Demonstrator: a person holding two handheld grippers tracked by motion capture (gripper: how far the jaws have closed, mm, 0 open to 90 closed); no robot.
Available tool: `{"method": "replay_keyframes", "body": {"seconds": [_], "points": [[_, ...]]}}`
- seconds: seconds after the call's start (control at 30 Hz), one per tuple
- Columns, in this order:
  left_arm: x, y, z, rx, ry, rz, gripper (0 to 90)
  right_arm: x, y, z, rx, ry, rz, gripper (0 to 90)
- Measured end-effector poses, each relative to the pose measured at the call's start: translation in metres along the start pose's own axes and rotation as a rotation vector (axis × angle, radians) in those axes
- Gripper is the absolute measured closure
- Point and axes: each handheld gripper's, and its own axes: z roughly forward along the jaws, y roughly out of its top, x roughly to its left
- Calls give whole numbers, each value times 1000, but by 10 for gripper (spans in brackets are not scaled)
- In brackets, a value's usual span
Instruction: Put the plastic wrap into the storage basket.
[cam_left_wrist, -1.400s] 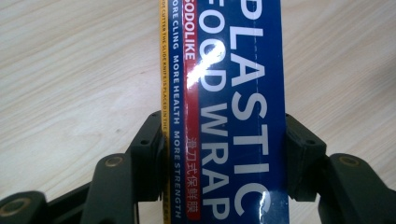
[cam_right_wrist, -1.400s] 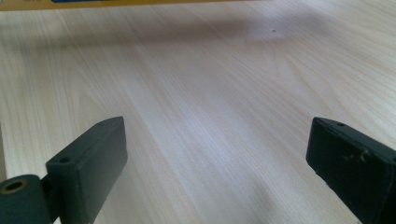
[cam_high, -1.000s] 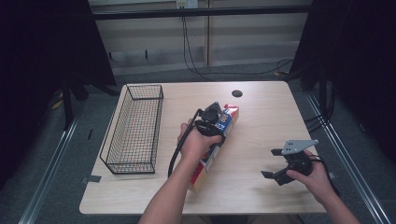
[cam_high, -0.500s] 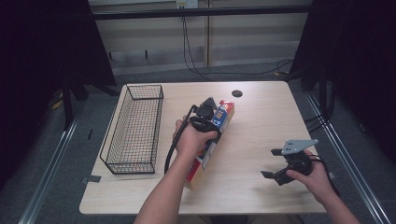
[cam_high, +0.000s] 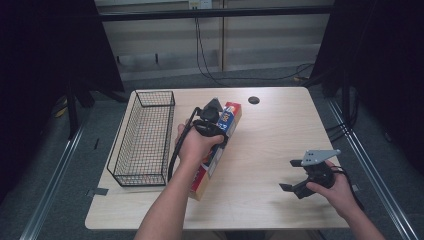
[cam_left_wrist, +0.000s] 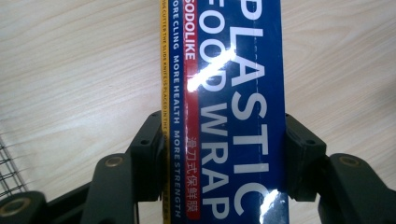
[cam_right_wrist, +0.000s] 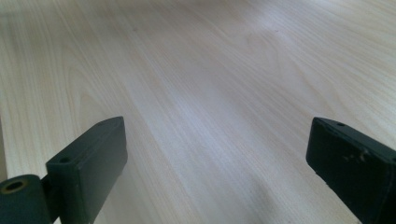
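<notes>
A long box of plastic food wrap (cam_high: 227, 123), blue with red and yellow, lies slantwise at the table's middle. My left gripper (cam_high: 212, 131) is shut across it, and one end of the box is lifted. In the left gripper view both jaws press the sides of the box (cam_left_wrist: 229, 107), printed "PLASTIC FOOD WRAP". My right gripper (cam_high: 295, 175) rests low over the wood at the front right, jaws wide open. The right gripper view has bare tabletop (cam_right_wrist: 201, 93) between its two pads.
A black wire basket (cam_high: 145, 137) stands along the table's left side, close to my left hand. A small dark round hole (cam_high: 254, 100) sits near the far edge. Cables hang on the wall behind the table (cam_high: 280, 130).
My left hand has carried the box a little up and toward the left, nearer the basket. The right hand has stayed where it was.
</notes>
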Motion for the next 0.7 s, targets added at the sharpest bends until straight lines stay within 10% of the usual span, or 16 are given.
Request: {"method": "replay_keyframes", "body": {"seconds": [0.7], "points": [[22, -4, -22, -12, 33, -67, 433, -1, 0, 0, 4, -3, 4, 45]]}}
